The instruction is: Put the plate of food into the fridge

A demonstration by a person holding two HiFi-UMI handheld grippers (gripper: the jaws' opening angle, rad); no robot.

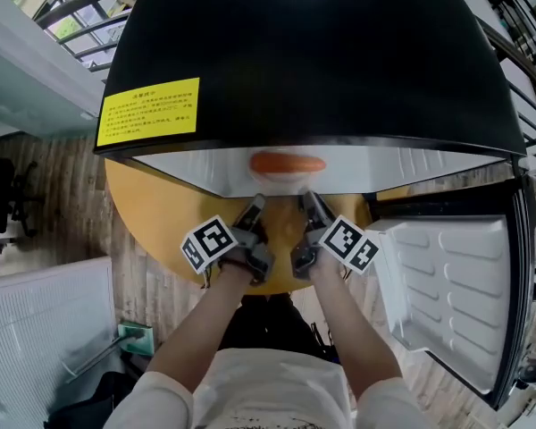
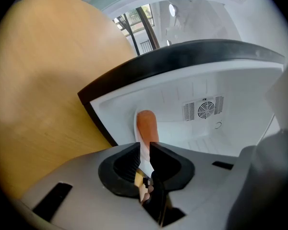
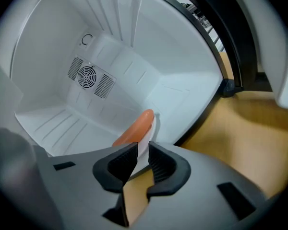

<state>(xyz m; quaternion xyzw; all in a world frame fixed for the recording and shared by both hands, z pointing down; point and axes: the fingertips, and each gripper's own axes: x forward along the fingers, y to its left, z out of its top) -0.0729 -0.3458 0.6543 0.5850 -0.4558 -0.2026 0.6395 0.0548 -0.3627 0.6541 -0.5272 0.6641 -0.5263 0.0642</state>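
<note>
Left gripper (image 2: 143,152), right gripper (image 3: 141,155) — on plate (image 3: 147,140)

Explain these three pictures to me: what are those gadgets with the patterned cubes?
No robot here: a person holds a two-jaw gripper in each hand. One picture comes from a camera on the person's head, looking down; the other two from cameras riding on the grippers. The left gripper and right gripper each pinch the rim of a white plate carrying an orange piece of food, at the mouth of an open black fridge standing on a round wooden table.
</note>
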